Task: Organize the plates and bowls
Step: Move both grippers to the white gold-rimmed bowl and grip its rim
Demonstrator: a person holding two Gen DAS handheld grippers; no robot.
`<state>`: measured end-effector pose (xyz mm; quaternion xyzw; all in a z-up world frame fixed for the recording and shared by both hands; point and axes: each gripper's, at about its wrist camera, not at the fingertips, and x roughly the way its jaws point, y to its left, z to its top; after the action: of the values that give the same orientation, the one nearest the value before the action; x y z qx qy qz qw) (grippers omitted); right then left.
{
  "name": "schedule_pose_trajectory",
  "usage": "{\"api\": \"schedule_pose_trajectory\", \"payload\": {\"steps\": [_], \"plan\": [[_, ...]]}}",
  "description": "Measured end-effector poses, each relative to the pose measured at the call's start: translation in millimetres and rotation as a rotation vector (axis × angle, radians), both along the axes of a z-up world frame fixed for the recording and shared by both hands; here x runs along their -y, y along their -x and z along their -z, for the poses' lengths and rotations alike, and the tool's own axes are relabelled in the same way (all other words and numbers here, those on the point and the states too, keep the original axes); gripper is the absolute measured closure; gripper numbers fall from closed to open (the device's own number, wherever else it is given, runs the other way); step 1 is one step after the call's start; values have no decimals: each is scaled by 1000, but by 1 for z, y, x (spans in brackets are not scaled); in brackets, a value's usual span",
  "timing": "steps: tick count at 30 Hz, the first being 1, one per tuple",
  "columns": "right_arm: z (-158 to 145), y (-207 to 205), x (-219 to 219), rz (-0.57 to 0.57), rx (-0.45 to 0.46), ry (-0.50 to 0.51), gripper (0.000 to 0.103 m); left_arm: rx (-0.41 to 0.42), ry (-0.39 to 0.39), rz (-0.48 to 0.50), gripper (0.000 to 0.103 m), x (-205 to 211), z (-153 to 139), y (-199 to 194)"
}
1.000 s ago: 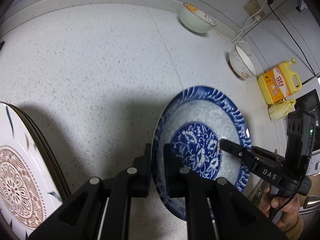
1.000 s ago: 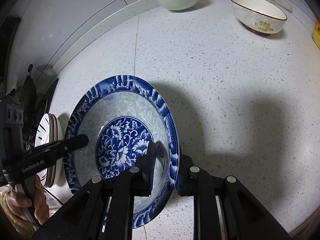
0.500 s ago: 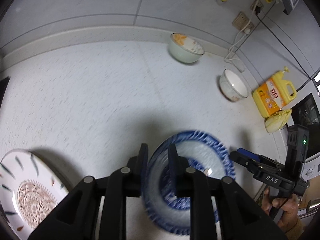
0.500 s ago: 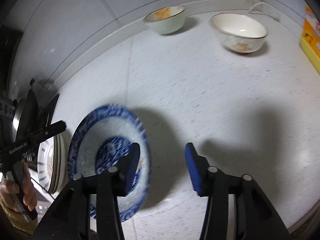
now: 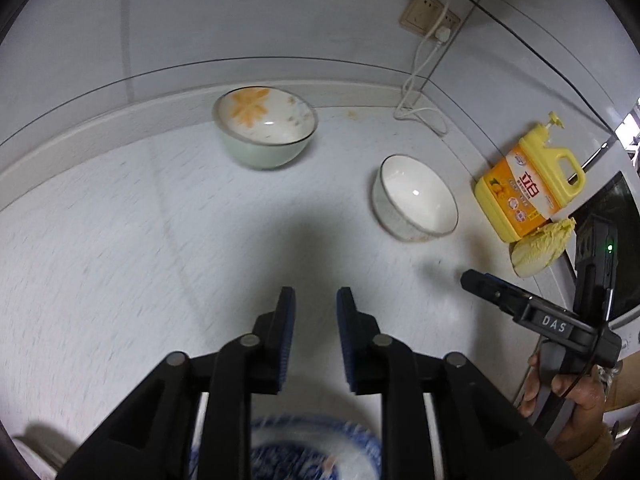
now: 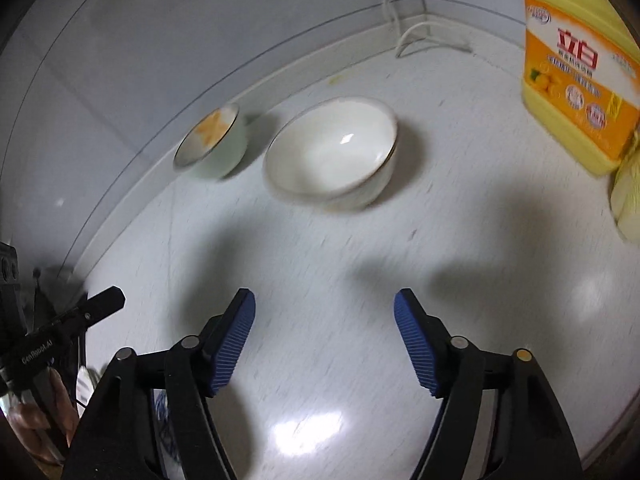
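A pale green bowl (image 5: 265,133) with an orange flower inside stands near the back wall; it also shows in the right wrist view (image 6: 212,145). A white bowl (image 5: 414,198) stands to its right, nearer in the right wrist view (image 6: 332,156). The blue-and-white plate (image 5: 312,452) lies on the counter below my left gripper (image 5: 315,300), which is open a little and empty. My right gripper (image 6: 324,308) is wide open and empty, pointing at the white bowl from a short way off. It shows from the side in the left wrist view (image 5: 472,280).
A yellow detergent bottle (image 5: 532,184) and a piece of cabbage (image 5: 540,246) stand at the right, also in the right wrist view (image 6: 580,76). A white cord (image 5: 420,92) lies by the back wall. The pale speckled counter (image 5: 120,240) spreads to the left.
Both grippers have let go of the blue-and-white plate, which now lies on the counter. Both have lifted and swung toward the two bowls. The right gripper has opened wide.
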<state>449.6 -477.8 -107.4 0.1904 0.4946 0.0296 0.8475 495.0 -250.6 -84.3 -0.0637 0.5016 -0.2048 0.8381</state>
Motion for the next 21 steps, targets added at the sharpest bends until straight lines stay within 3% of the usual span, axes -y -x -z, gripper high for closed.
{"api": "schedule_pose_trajectory", "payload": {"steps": [2, 8, 14, 21], "plan": [[-2, -15, 12, 16, 2, -11, 29, -13, 10, 9, 68, 15, 1, -17], [-3, -51, 30, 29, -5, -10, 26, -9, 8, 43, 68, 57, 5, -59], [13, -84, 42, 13, -72, -13, 26, -39, -10, 63, 68, 84, 24, -90], [26, -104, 42, -42, -160, 79, 26, -61, -20, 76, 68, 107, 43, -110]]}}
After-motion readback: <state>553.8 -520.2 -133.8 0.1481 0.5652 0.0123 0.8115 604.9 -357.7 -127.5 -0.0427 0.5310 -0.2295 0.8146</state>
